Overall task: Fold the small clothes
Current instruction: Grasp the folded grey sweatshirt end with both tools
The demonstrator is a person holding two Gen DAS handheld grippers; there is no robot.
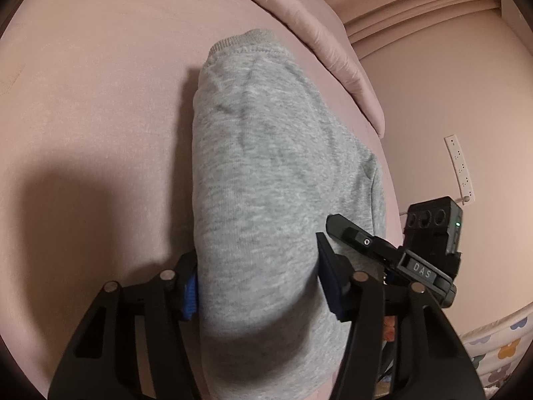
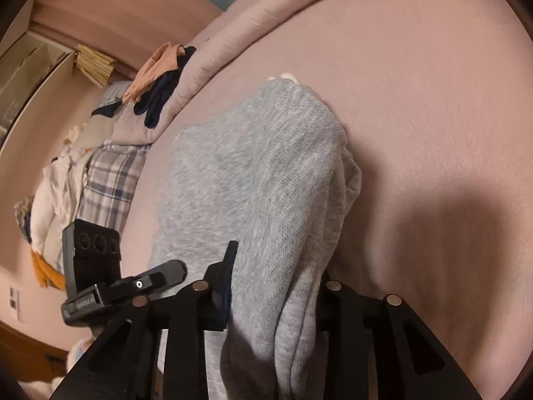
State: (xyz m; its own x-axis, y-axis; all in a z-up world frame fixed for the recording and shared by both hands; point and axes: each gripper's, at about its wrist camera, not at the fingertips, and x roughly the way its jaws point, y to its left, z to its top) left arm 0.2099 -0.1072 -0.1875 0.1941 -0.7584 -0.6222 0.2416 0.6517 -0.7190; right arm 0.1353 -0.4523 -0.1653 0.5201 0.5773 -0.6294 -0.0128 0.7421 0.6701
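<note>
The grey garment point(image 1: 266, 183) lies on the pink bed point(image 1: 100, 100), its near end bunched up between both grippers. The left gripper point(image 1: 256, 286) clamps a thick fold, its blue-padded fingers point(image 1: 190, 296) pressing in. The right gripper point(image 2: 276, 286) pinches a narrower bunch, its right finger hidden behind cloth.

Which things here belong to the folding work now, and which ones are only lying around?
In use: grey garment, left hand-held gripper, right hand-held gripper, both closed on it.

Lying about: pile of clothes, plaid fabric, power strip, pink duvet.
</note>
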